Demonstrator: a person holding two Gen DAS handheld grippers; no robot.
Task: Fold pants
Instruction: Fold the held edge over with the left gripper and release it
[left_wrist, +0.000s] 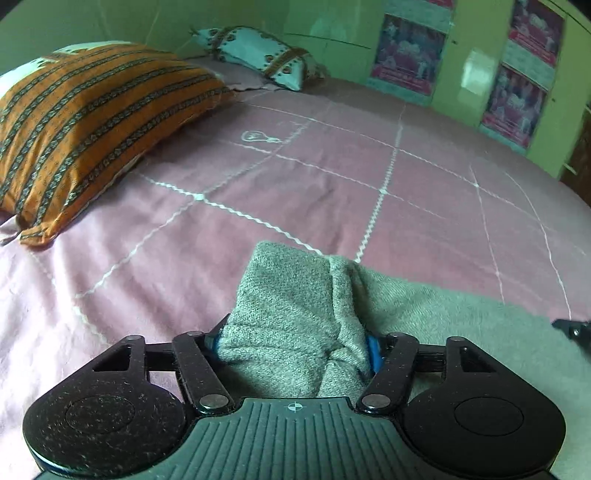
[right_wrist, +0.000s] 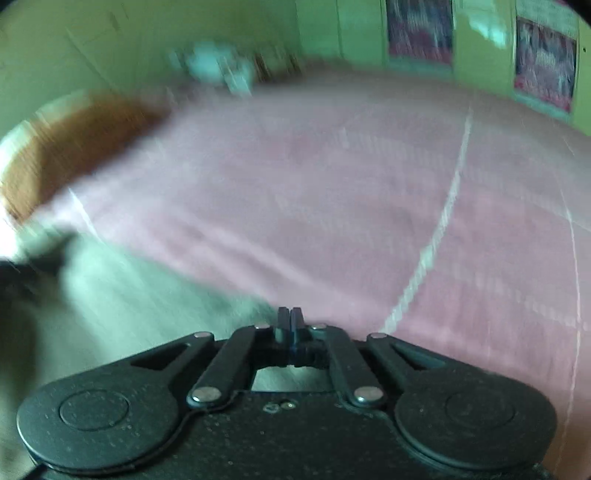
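Note:
Grey knit pants (left_wrist: 291, 314) lie on the pink bedspread (left_wrist: 295, 184). My left gripper (left_wrist: 293, 350) is shut on a bunched edge of the pants, which bulges up between the blue finger pads (left_wrist: 373, 354). The cloth spreads to the right. The right wrist view is blurred by motion. My right gripper (right_wrist: 290, 319) has its fingers pressed together, with no cloth visible between them. The pants (right_wrist: 122, 295) lie to its left on the bedspread (right_wrist: 332, 203). The right gripper's tip shows at the right edge of the left wrist view (left_wrist: 576, 330).
An orange striped pillow (left_wrist: 92, 129) lies at the left. A light blue patterned pillow (left_wrist: 258, 55) lies at the back. Green walls with pink posters (left_wrist: 406, 51) border the bed behind and to the right.

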